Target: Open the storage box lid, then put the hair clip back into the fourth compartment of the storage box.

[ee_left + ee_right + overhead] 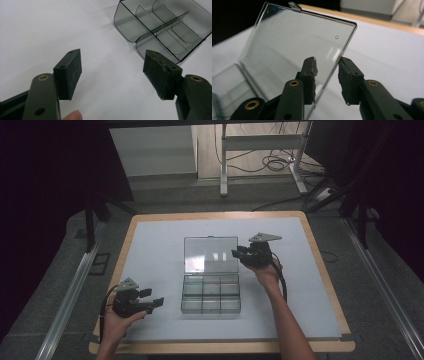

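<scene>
Right tongs (327, 75) straddle the raised lid's (294, 42) side edge, pads narrowly apart, while left tongs (112, 72) gape wide over bare table (37, 30) just short of the compartment box (162, 27).

A clear plastic compartment box (211, 293) sat mid-table on the white mat (150, 255), its see-through lid (210, 254) swung up. The right gripper (239, 254) was right at the lid's side edge, while the left gripper (151, 297) hung near the box's left, apart from it.

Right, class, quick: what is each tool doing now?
Left tool: open, holding nothing.
Right tool: open, jaws either side of the box lid's edge, not clamping it.
</scene>
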